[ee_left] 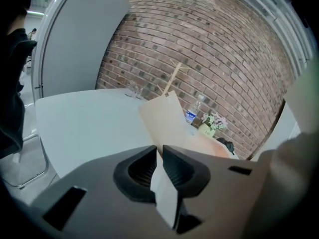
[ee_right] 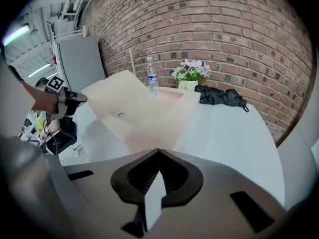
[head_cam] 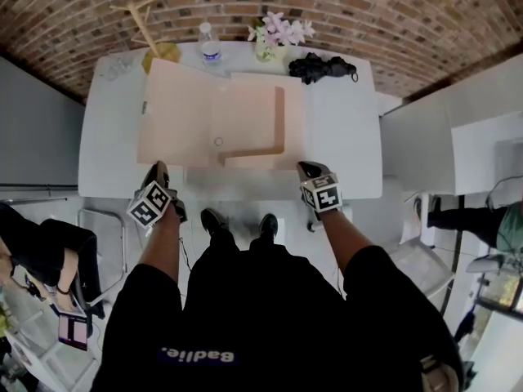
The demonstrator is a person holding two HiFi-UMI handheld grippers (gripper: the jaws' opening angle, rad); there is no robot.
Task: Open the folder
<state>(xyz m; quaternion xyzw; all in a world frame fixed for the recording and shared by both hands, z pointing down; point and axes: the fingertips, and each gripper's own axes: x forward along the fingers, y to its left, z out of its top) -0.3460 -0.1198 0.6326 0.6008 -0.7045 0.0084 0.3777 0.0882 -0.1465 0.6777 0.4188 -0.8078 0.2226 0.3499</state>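
**While both grippers clamp its near corners, the folder stands part open**

As the left gripper (head_cam: 157, 170) pinches the near left corner of the folder (head_cam: 237, 125), its jaws stand almost together, with only the thin peach cover between the pads. That cover tilts up off the white table (head_cam: 347, 137), while the other leaf lies flat. The right gripper (head_cam: 307, 168) points down at the tabletop, its jaws closed together on the folder's near right corner. On the flat leaf a darker L-shaped strip shows. The folder sits in the middle of the table, its near edge close to the table's front edge. Beyond it, along the far edge, stand a wooden rack (head_cam: 145, 24), a water bottle (head_cam: 211, 46) and a pot of pale flowers (head_cam: 279, 33). A black umbrella (head_cam: 327, 68) lies just to their right. A brick wall (head_cam: 392, 15) rises behind the table.
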